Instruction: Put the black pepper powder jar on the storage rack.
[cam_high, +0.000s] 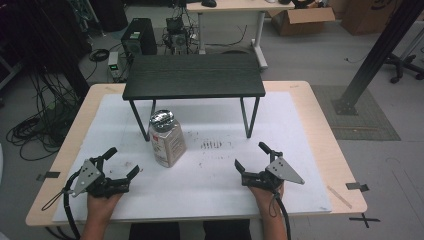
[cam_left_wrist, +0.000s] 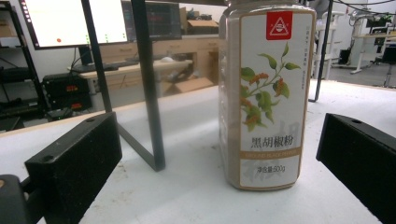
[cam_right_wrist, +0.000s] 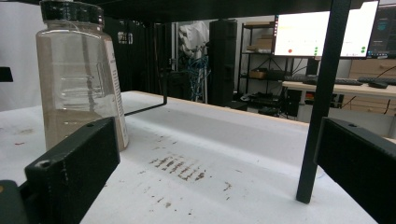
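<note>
A clear plastic pepper jar with a shiny silver lid stands upright on the white mat, in front of the small black shelf's left legs. Its label with a green sprig faces the left gripper view; in the right gripper view the jar shows its clear side at the left. My left gripper rests low at the front left, open, a short way left of the jar. My right gripper sits at the front right, open, with nothing between its jaws.
A small black shelf on thin metal legs stands at the back of the white mat. Brown smudges mark the mat between the grippers. Beyond the table are cables, a computer and cardboard boxes.
</note>
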